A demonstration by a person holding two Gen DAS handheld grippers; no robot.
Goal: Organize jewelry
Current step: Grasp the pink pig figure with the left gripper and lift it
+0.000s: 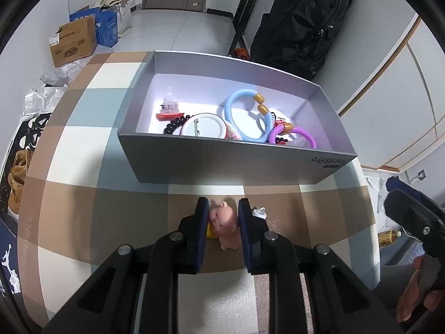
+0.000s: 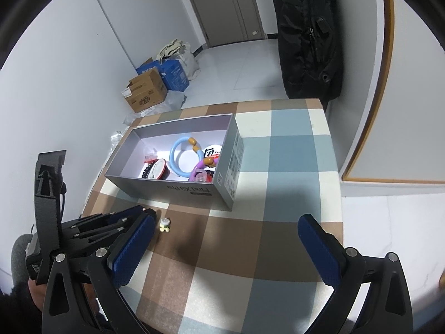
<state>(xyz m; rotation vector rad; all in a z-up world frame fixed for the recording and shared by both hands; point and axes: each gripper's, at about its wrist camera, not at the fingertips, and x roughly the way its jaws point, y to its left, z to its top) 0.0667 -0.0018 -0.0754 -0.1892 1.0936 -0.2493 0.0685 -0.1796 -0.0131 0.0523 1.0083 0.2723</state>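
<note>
My left gripper (image 1: 222,208) is shut on a small pink pig figure (image 1: 225,226) just above the checked tablecloth, in front of the grey box (image 1: 222,161). A small white charm (image 1: 259,213) lies beside its right finger; it also shows in the right wrist view (image 2: 164,225). The box (image 2: 178,188) holds a blue ring (image 1: 244,117), a purple ring (image 1: 294,136), a black bead bracelet (image 1: 175,124), a white round badge (image 1: 202,126) and a red clip (image 1: 169,111). My right gripper (image 2: 226,236) is open and empty, above the table to the right of the left gripper (image 2: 139,217).
The table (image 2: 292,167) with the checked cloth ends near a white wall and cabinet on the right. A black backpack (image 2: 306,33) hangs behind the table. Cardboard boxes (image 2: 147,90) and bags sit on the floor at the back left.
</note>
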